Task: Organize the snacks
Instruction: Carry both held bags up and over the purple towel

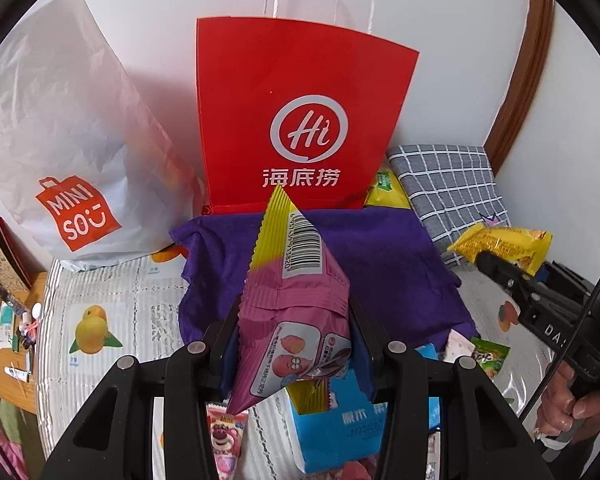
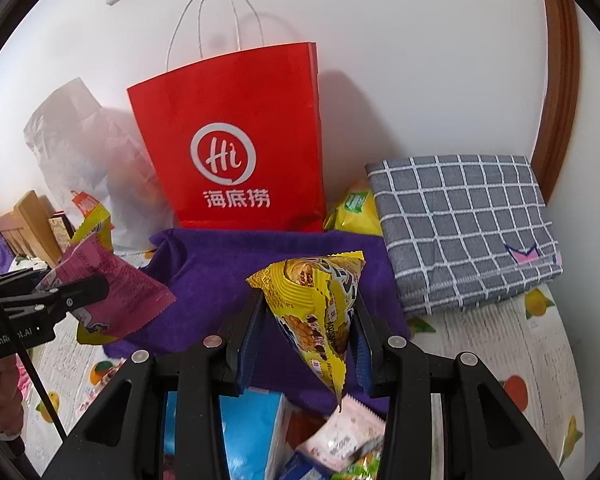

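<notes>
I am holding two snack packets up at once, both aimed toward the red paper bag (image 1: 300,120) standing against the wall.

Left hand-held gripper (image 1: 296,344): I am clamping a pink and yellow packet (image 1: 296,280) between its pads, which are pressing in on the lower half while the sealed top is pointing up toward the bag. Right hand-held gripper (image 2: 308,332): I am clamping a yellow packet (image 2: 316,304) near its narrow lower end, with the wide top standing free above the jaws.

Setting: the purple cloth (image 1: 380,264) is lying on the bed in front of the red bag; the white plastic bag (image 1: 68,140) is leaning just beside it on the left, and the folded checked cloth (image 2: 460,224) is lying on the right. More snacks and a blue box (image 1: 332,432) are lying below the grippers.

Risks, as I am judging them:
- The packets are puffy and slick, so a pinch low down may be letting them swing or slide out during travel.
- The red bag is light and unsupported at the front; nudging its rim could be tipping it or folding the mouth shut.
- The string handles (image 2: 212,16) are arching over the mouth and could be snagging a packet corner.
- With both grippers converging on one mouth, they may be colliding.
</notes>
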Demonstrator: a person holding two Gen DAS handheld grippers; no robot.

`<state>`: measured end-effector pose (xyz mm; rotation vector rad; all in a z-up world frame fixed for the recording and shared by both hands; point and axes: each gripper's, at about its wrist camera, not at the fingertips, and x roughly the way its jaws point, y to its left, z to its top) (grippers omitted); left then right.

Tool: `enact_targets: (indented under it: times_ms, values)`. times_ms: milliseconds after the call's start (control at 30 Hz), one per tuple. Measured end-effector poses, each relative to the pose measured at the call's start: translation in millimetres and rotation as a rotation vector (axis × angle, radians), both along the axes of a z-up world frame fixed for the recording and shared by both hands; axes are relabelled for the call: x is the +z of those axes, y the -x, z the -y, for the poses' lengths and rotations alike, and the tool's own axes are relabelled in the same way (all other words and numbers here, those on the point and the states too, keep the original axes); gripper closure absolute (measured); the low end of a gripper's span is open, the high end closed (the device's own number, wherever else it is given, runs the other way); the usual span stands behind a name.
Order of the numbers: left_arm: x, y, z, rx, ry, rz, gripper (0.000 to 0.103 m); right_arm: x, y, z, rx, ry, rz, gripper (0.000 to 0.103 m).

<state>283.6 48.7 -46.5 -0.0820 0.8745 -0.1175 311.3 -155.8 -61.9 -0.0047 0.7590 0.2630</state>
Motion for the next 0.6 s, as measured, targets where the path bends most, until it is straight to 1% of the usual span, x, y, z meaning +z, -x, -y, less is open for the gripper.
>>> enact_targets:
  times_ms: [267,467,600]
  values:
    - [-14,-24,-2,-0.010,-0.030,-0.027,0.060,-10,-33,-3,-0.015,0.011,-0.001,0.063]
    - [-31,-43,-6,-0.013,-0.038,-0.059,0.060,-27,-58,-9,-0.012,0.037,-0.018,0.063]
    - [-40,-57,-9,-0.019,-0.031,-0.078,0.060,-39,-70,-13,-0.011,0.037,-0.038,0.063]
